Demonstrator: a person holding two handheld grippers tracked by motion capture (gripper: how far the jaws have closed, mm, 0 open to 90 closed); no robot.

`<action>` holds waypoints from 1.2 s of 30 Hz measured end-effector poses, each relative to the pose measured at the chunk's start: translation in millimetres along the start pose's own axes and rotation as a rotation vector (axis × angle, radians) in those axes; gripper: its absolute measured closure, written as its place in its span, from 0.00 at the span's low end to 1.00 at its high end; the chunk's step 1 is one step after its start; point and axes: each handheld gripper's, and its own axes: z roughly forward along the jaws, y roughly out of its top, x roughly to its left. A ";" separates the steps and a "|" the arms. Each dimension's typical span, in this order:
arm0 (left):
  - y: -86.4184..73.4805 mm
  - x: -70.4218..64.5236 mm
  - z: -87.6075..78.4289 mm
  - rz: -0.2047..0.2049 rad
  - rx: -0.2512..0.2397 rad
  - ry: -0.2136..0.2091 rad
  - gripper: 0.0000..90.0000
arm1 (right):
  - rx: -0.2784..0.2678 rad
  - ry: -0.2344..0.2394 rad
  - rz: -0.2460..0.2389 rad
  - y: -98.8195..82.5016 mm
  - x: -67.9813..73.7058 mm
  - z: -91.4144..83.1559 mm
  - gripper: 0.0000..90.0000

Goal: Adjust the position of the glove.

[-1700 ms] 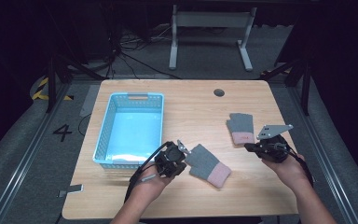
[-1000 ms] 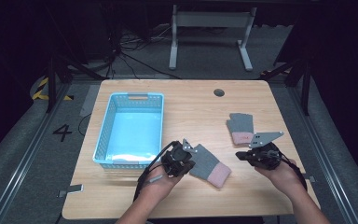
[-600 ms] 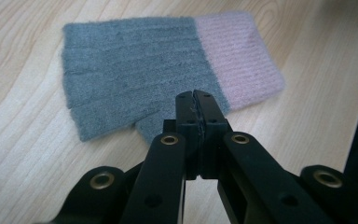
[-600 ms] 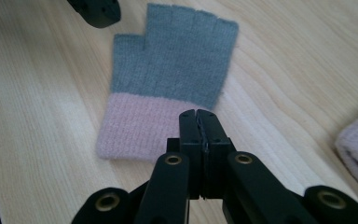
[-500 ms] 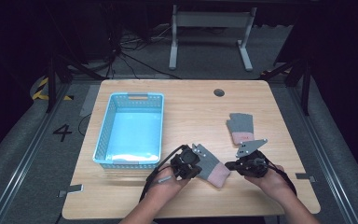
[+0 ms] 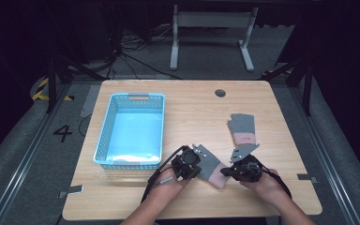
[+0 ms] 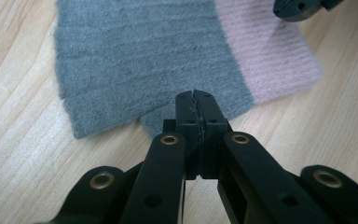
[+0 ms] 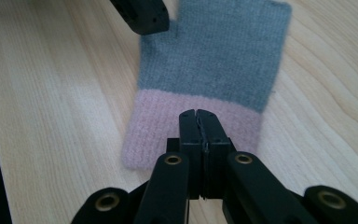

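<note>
from the high view, the desk [image 6: 192,112] carries a light blue basket [image 6: 130,130] at about nine o'clock from its middle. a grey glove with a pink cuff [image 6: 212,165] lies flat near the front edge, at six o'clock from the desk's middle. the left gripper [image 6: 187,165] sits at its nine o'clock side, over the grey finger end, and the right gripper [image 6: 236,169] sits at its three o'clock side, by the pink end. a second glove [image 6: 242,128] of the same colours lies at one o'clock from the first, apart from both grippers. both forearms come in from six o'clock.

in the left gripper view, the left gripper [image 7: 196,100] is clenched, its two black jaws pressed together with nothing between them. the tips hang just over the near edge of the glove [image 7: 144,60], by the notch at the thumb. the pink cuff runs off toward two o'clock, where the tip of the other gripper [image 7: 303,7] pokes in at one o'clock.

in the right gripper view, the right gripper [image 8: 198,119] is likewise clenched and empty, its tips over the pink cuff of the glove [image 8: 219,60]. the grey fingers stretch away toward twelve o'clock, and the left gripper's tip [image 8: 142,14] shows at eleven o'clock beside the thumb.
</note>
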 end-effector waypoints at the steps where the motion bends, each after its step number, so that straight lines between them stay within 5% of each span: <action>1: -0.2 0.4 0.8 0.002 0.002 0.002 1.00 | 0.006 0.009 -0.008 0.6 0.9 2.1 1.00; 19: -0.2 -1.6 8.0 0.038 0.060 0.000 1.00 | 0.025 0.024 0.021 -3.1 -2.6 11.2 1.00; 36: 7.1 -35.8 19.2 0.128 0.092 -0.115 0.99 | 0.030 -0.051 0.071 -10.8 -16.3 3.8 1.00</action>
